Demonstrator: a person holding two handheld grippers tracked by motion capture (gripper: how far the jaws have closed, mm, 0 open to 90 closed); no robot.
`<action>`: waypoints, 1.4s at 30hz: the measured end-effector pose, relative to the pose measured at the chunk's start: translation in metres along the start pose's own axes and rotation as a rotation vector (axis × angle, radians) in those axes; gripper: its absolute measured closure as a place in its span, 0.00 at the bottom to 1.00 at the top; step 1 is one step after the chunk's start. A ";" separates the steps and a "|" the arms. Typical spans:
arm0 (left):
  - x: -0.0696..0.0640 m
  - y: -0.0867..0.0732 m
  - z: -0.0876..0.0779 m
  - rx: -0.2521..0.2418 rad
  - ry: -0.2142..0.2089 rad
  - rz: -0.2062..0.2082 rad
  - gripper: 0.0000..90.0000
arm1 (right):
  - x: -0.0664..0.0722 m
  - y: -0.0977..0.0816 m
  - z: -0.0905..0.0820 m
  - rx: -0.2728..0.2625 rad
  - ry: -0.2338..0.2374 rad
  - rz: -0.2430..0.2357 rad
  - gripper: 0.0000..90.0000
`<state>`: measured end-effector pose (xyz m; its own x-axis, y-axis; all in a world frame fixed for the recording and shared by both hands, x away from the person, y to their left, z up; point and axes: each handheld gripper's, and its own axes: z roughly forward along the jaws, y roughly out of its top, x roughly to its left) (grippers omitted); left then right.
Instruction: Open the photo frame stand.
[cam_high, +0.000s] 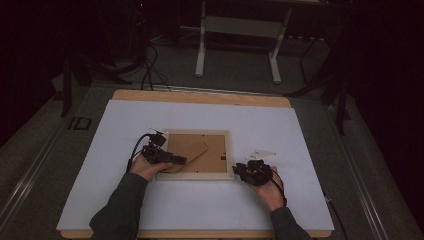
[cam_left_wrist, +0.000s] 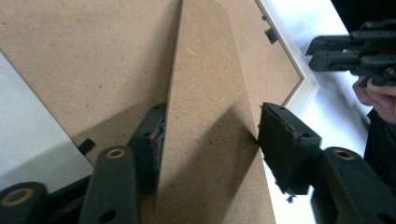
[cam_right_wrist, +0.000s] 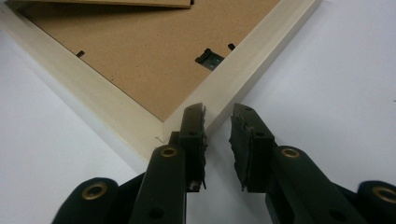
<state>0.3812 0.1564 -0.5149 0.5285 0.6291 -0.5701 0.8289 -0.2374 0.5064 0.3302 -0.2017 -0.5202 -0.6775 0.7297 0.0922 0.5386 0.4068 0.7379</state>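
Note:
A pale wooden picture frame (cam_high: 197, 176) lies face down mid-table, its brown backing board (cam_high: 217, 147) up. A brown easel stand flap (cam_high: 197, 152) rises off that backing. My left gripper (cam_high: 179, 160) reaches in from the frame's left side. In the left gripper view it (cam_left_wrist: 212, 112) is shut across the flap (cam_left_wrist: 205, 93), with one pad on each edge. My right gripper (cam_high: 240, 170) sits at the frame's near right corner. In the right gripper view it (cam_right_wrist: 217, 112) is open, with its left jaw over the corner of the frame rail (cam_right_wrist: 93, 107) and nothing gripped.
A white sheet (cam_high: 125, 190) covers the wooden table (cam_high: 200, 97). A small clear plastic piece (cam_high: 262, 152) lies just beyond the right gripper. A metal hanger clip (cam_right_wrist: 208, 59) sits on the backing near the right rail. A white stand (cam_high: 237, 30) and cables are on the floor behind.

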 end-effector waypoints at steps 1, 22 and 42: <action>0.000 0.000 -0.001 -0.007 0.000 0.003 0.54 | 0.000 0.000 0.000 0.000 0.000 0.001 0.83; -0.012 0.003 -0.010 -0.040 0.029 0.082 0.65 | 0.000 0.001 -0.001 -0.013 0.001 0.012 0.77; -0.028 -0.004 -0.023 -0.085 0.041 0.188 0.71 | -0.008 0.034 0.007 -0.032 -0.011 0.057 0.67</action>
<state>0.3587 0.1567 -0.4862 0.6630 0.6095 -0.4348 0.6971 -0.2908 0.6553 0.3578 -0.1901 -0.5011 -0.6403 0.7575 0.1271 0.5598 0.3469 0.7525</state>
